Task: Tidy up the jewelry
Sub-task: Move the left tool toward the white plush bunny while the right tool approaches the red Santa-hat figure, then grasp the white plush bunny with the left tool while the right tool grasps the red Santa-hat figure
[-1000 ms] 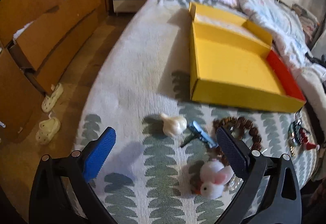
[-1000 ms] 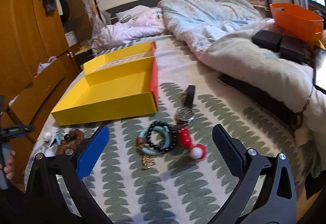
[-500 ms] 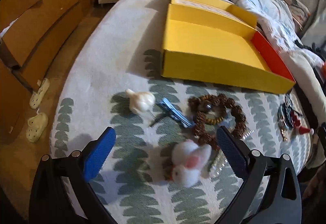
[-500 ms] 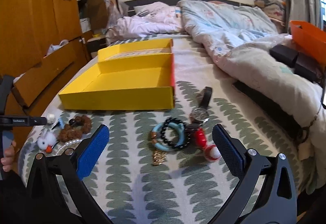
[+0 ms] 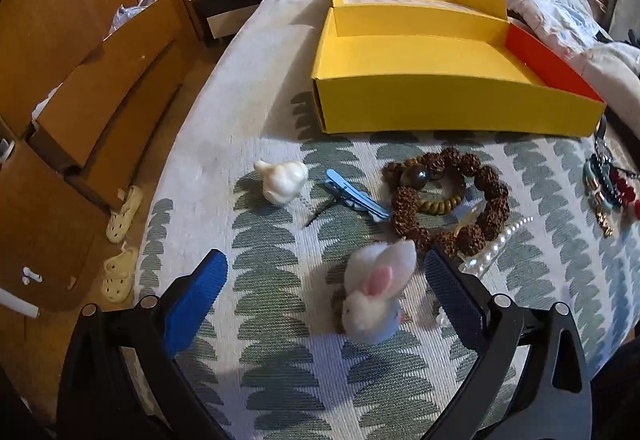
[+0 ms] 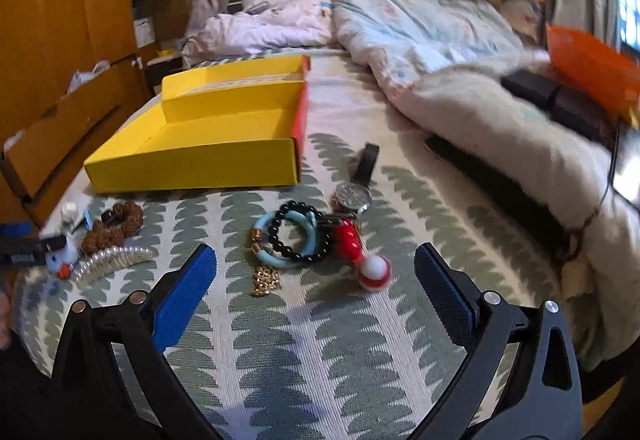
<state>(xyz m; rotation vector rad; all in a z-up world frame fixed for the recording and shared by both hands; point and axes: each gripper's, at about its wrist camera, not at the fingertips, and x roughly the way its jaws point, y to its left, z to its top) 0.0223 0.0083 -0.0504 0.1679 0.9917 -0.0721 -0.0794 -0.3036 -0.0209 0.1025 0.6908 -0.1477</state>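
Since the earlier frames, the left tongs (image 5: pixel 325 282) had been brought closer over the bed (image 5: pixel 280 360), so that the plush rabbit charm (image 5: pixel 374 298), once seen off to one side, was now framed between the two blue pads, which were spread wide and touched nothing. The rabbit was seen lying on the leaf-patterned cover, just in front of a brown seed-bead bracelet (image 5: pixel 448 200), with a string of pearls (image 5: pixel 500 240) beside it on the right. A blue hair clip (image 5: pixel 356 198) and a small white figurine (image 5: pixel 282 180) were found further left, near each other but apart. The yellow box (image 5: pixel 440 112) (its far right wall coloured red) was set open beyond them, and nothing was seen inside it. In the right wrist view, the right tongs (image 6: pixel 314 284) were likewise held released above the cover, nothing being gripped. Ahead of them a light-blue bangle (image 6: pixel 288 236) was overlapped by a black bead bracelet (image 6: pixel 300 232), a gold chain (image 6: pixel 265 280) lay just in front, and a red-and-white charm (image 6: pixel 362 256) rested to the right. A wristwatch (image 6: pixel 354 194) was laid behind these, near the box corner. Crumpled bedding (image 6: pixel 460 100) was piled along the right.
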